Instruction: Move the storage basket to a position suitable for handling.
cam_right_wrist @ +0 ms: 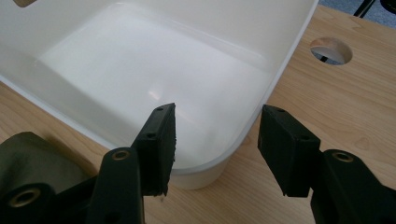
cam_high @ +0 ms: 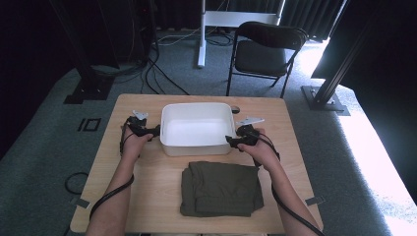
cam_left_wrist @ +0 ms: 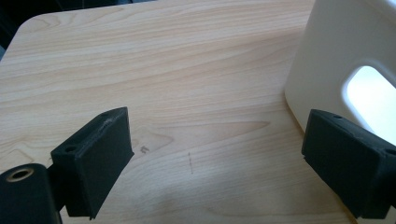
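While both tongs, left (cam_high: 156, 131) and right (cam_high: 229, 141), stand apart at the empty white tub (cam_high: 196, 129) (nothing gripped), the folded olive garment (cam_high: 221, 189) is left unpacked on the desk (cam_high: 147, 187).

Plastic, wood and cloth

The white tub (cam_right_wrist: 140, 60) looks like smooth, faintly glossy plastic; the table (cam_left_wrist: 177, 70) is pale, matt wood-grain; the folded olive garment (cam_high: 221, 189) is soft matt cloth; both grippers' jaws carry matt black pads.
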Demonstrator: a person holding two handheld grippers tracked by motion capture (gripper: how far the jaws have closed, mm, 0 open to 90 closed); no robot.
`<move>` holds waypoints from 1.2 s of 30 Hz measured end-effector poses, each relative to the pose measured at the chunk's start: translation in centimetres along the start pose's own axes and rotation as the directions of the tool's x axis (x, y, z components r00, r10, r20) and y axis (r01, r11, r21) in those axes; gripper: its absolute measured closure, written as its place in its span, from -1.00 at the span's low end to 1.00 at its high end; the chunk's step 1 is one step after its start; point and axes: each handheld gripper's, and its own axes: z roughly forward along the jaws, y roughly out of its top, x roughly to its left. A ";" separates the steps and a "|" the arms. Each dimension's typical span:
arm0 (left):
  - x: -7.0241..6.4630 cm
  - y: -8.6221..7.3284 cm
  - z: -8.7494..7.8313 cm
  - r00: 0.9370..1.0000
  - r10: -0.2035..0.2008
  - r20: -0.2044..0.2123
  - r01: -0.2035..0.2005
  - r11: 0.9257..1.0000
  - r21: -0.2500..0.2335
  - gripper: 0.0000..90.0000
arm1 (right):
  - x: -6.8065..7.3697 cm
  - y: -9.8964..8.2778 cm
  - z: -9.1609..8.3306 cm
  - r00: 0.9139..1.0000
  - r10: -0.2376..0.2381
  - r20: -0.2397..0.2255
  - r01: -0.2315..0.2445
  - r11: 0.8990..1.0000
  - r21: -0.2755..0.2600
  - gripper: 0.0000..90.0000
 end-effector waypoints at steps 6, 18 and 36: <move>-0.1 0.0 0.0 1.000 0.002 0.009 -0.002 1.000 -0.007 -0.79 | -0.2 -0.4 -0.3 1.000 0.020 -0.008 -0.020 1.000 -0.007 0.02; 0.5 1.2 -5.1 0.994 -0.050 0.098 0.060 0.993 -0.099 -0.69 | -1.9 1.0 -0.6 0.990 0.137 0.043 -0.132 0.985 -0.116 -0.14; -3.8 1.5 -5.9 0.987 0.026 0.159 -0.021 0.999 -0.037 0.21 | -0.7 1.8 2.1 0.969 0.128 0.209 -0.119 0.991 -0.056 0.45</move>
